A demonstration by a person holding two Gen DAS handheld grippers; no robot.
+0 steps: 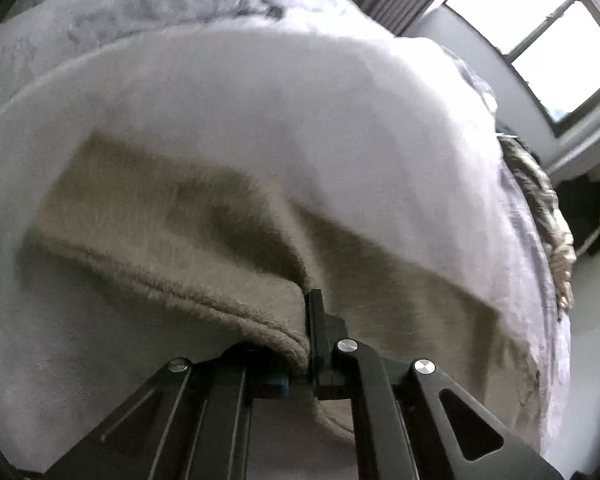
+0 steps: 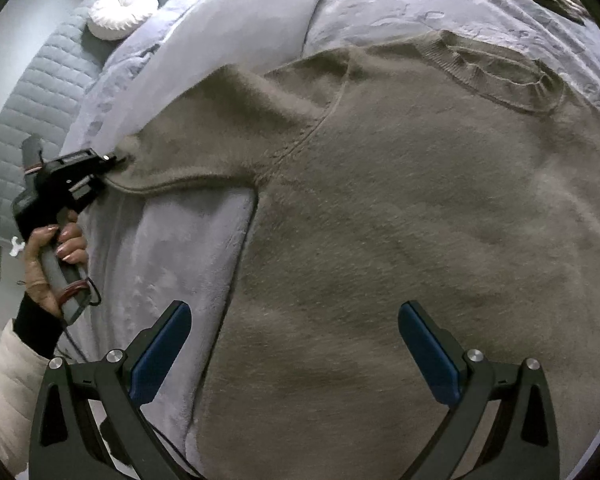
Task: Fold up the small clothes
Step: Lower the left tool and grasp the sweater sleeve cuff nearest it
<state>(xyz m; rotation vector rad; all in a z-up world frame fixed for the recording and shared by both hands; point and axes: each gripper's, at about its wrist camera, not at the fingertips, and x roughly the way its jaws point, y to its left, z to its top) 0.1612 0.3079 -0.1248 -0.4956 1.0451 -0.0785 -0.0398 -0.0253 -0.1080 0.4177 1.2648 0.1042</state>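
With the left gripper (image 1: pixel 312 320) clamped on the sweater (image 2: pixel 380 220) sleeve cuff and the right gripper (image 2: pixel 296 344) spread empty above, a sharp tug could drag the whole garment askew.

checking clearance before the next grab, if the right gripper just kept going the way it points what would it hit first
Most likely the body of the brown sweater. The right gripper stands open and empty, pointing steeply down at it, with nothing visible between. The pale blanket lies just left of that line. Depth is hard to judge.
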